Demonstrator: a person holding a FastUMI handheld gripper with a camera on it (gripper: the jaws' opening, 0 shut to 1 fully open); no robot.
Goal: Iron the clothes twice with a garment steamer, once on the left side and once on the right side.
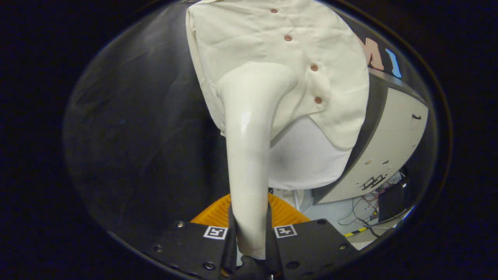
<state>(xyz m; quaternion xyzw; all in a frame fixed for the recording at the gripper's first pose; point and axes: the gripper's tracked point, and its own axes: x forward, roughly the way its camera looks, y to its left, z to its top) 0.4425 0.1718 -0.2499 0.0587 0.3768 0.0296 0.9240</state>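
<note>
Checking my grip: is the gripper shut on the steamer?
Shut: both fingers press the steamer handle, head against the shirt.

We lose the shirt's [272, 50] collar past the view's rim. The steamer [249, 155] covers part of its front, and the steamer's face is turned away. The tool [251, 237] hides the handle's lower end.

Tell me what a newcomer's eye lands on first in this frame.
First, the glossy white plastic garment steamer, clamped between the gripper fingers and rising ahead, its head pressed against the cream button-front shirt to the left of the placket. Next, the shirt's row of reddish-brown buttons running beside the steamer head.
</note>
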